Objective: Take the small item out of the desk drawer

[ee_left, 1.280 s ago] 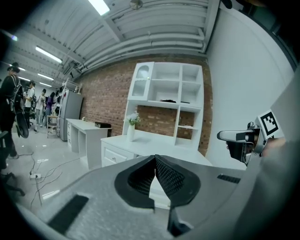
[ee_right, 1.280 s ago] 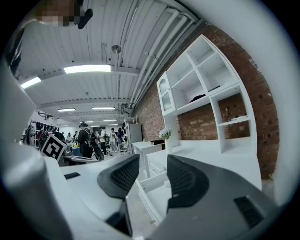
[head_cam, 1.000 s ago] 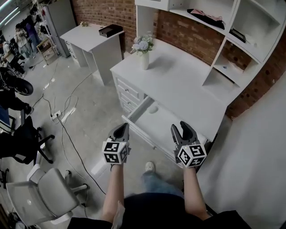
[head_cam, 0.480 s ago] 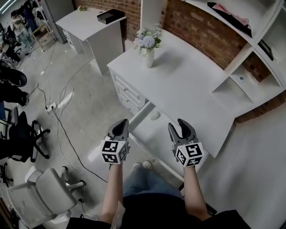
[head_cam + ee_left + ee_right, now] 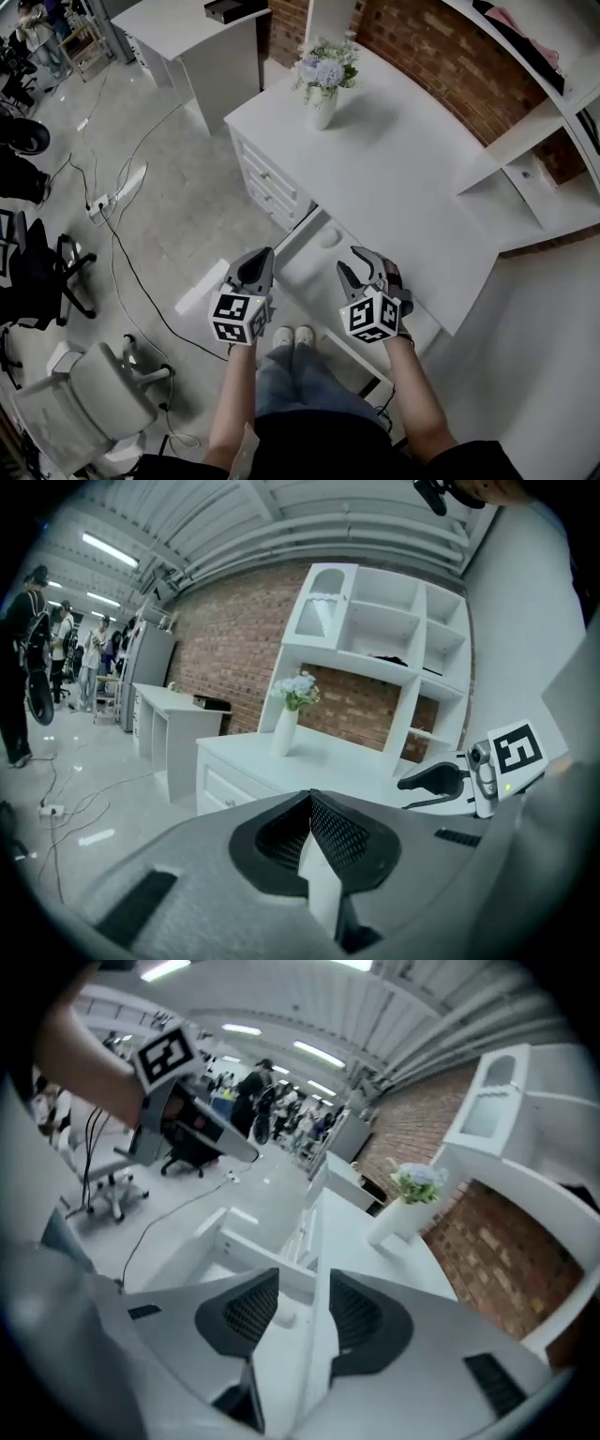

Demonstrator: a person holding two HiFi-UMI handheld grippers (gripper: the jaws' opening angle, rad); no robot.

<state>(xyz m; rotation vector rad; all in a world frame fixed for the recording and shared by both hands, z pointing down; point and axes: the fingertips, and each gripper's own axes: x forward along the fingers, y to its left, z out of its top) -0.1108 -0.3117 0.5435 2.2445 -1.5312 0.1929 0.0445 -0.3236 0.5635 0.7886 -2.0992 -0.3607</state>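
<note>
The white desk (image 5: 394,169) has its shallow drawer (image 5: 314,270) pulled out toward me. A small pale rounded item (image 5: 328,236) lies at the drawer's back left, close under the desktop edge. My right gripper (image 5: 361,265) hovers over the drawer's right half, open and empty. In the right gripper view the item (image 5: 284,1316) shows low in the gap of that gripper (image 5: 305,1279), some way beyond its tips. My left gripper (image 5: 257,262) hangs at the drawer's left front corner, outside it. Its pads meet at the tip, so the left gripper (image 5: 309,797) is shut with nothing held.
A vase of flowers (image 5: 323,80) stands on the desk's far left corner. White shelves (image 5: 525,159) rise along the brick wall at right. Small drawers (image 5: 267,187) fill the desk's left side. Cables (image 5: 122,187), an office chair (image 5: 84,403) and a second desk (image 5: 183,28) lie left.
The head view has swung closer over the desk. My right gripper has moved left and turned over the open drawer. The left gripper has hardly moved.
</note>
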